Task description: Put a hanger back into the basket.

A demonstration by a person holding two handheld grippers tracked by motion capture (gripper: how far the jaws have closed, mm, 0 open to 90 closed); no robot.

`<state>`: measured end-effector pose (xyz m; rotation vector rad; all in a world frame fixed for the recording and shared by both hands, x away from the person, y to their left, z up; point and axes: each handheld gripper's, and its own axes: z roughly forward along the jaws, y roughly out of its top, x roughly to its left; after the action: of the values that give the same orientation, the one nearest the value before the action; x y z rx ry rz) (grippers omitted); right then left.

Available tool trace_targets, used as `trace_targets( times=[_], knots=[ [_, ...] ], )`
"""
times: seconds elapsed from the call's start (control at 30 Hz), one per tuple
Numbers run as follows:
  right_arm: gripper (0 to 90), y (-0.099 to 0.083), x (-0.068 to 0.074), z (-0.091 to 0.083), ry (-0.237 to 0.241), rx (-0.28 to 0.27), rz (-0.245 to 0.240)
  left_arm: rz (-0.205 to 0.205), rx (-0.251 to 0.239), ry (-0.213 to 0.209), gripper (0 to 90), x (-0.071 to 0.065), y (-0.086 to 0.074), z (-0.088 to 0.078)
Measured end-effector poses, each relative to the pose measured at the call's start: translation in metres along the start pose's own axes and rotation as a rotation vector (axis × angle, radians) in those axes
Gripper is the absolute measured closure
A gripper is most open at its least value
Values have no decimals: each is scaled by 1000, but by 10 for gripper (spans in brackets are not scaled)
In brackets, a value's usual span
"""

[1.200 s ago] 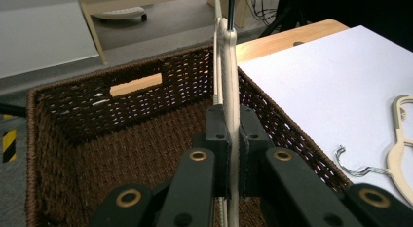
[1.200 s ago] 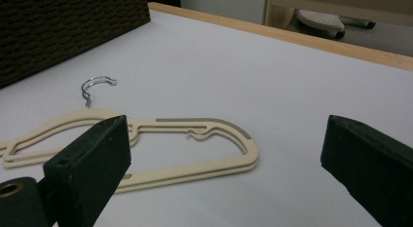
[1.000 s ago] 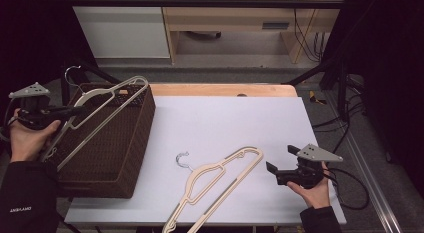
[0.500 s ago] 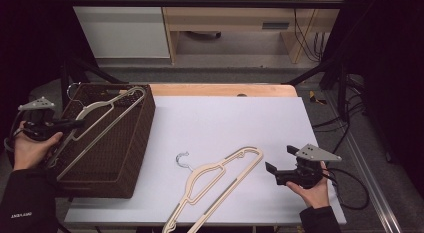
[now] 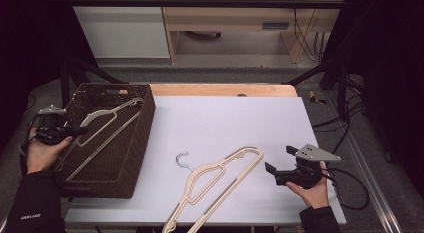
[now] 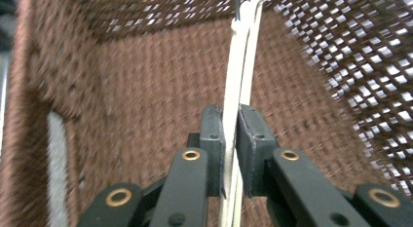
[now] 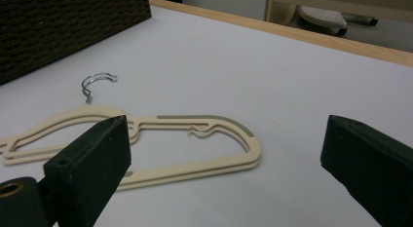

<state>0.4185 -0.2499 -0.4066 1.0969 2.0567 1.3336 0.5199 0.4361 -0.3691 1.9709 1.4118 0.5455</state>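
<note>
White table (image 5: 225, 123) carries a brown basket (image 5: 132, 158) at its left, where the left gripper (image 5: 75, 130) seems to pinch a cream hanger (image 5: 107, 124), its jaws just easing apart. A second hanger (image 5: 220, 180) lies flat mid-table. Just right of it, the right gripper (image 5: 280, 159) hovers, jaws spread wide and empty.

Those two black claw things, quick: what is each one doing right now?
Left gripper: its jaws have just been opening slightly, the cream hanger between them, over the basket.
Right gripper: open, holding nothing.
</note>
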Motion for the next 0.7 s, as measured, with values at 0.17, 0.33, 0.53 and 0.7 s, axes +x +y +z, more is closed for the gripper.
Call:
trace_targets(
  times=[0.17, 0.33, 0.53, 0.7],
  knots=[
    [46, 0, 0, 1, 3, -1, 1, -38, -22, 20, 739, 6, -8, -11],
    [46, 1, -1, -1, 4, -9, 6, -55, -74, 22, 650, 5, -15, -25],
    [44, 1, 0, 0, 4, -9, 7, -73, -210, -31, 554, -11, -18, -46],
    [44, 1, -1, -2, 1, -15, 7, -43, -290, -72, 433, -38, -16, -57]
  ],
)
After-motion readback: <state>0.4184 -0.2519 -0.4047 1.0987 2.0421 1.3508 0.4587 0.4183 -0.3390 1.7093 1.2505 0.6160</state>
